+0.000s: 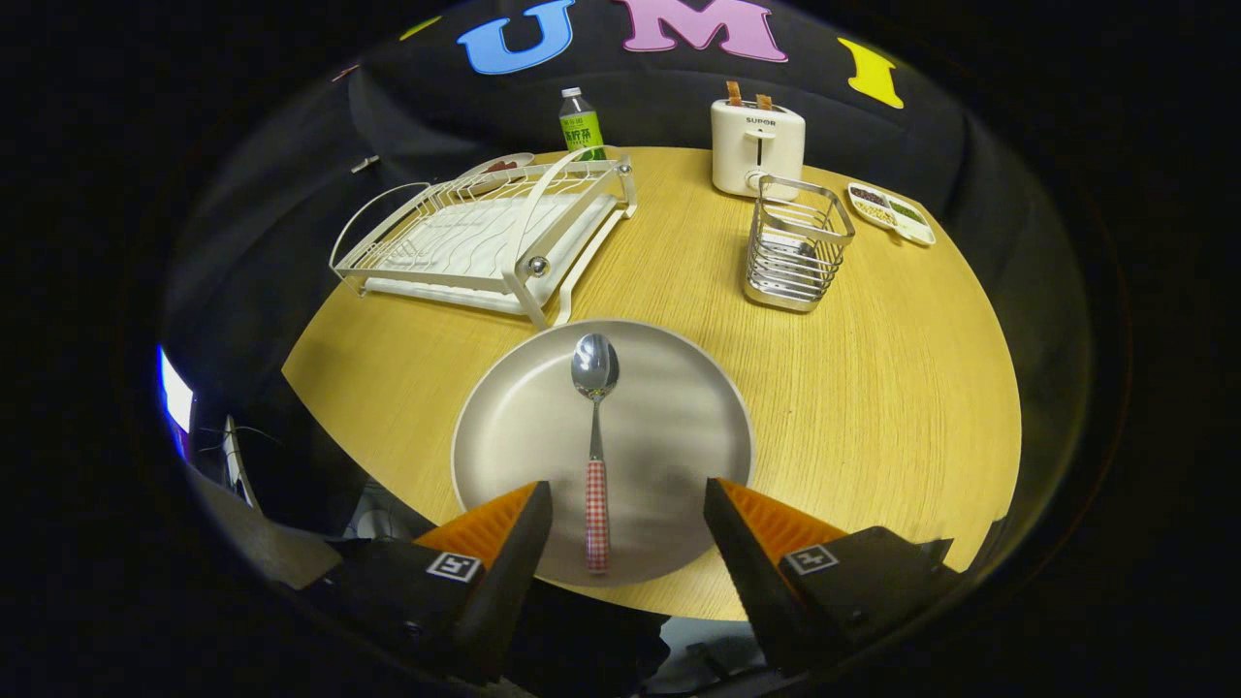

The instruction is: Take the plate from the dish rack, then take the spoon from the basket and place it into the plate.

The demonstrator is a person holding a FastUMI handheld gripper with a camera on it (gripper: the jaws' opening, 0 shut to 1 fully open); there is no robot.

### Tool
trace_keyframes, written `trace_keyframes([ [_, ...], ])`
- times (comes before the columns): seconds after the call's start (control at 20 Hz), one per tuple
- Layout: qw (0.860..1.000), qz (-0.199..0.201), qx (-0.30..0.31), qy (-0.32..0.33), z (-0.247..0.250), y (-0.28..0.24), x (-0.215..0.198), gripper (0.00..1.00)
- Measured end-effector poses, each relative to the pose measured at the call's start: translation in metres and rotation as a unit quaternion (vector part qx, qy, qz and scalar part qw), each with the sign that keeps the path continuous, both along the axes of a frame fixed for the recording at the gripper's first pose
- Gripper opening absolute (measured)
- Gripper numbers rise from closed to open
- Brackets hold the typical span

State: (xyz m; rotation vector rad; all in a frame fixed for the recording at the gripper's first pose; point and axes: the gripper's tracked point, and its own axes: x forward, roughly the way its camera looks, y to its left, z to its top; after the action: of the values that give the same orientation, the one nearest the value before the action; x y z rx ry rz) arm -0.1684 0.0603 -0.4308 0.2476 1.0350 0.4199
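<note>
We are holding the gripper [628,494] with its fingers spread wide, pinching nothing. Between them the spoon [595,436] is lying in the plate [679,427], its red-checked handle pointing back at us and its bowl toward twelve o'clock. The plate is sitting on the round wooden table [873,388], just short of the white dish rack [485,237] at eleven o'clock. The wire basket [797,242] is standing at one o'clock. Behind it, we are reading "SUPOR" on the white toaster [757,145] (two slices poking out). The green bottle [580,124] carries a label too small to read, and the rack is partly hiding a dish [499,165] behind it. A compartment tray [892,211] is resting near the table's far edge.
</note>
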Motion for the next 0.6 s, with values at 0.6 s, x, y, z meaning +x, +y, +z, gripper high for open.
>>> trace_keyframes([
  [0.6,0.985,-0.081,-0.054,-0.141,0.109,-0.058,0.082,0.99],
])
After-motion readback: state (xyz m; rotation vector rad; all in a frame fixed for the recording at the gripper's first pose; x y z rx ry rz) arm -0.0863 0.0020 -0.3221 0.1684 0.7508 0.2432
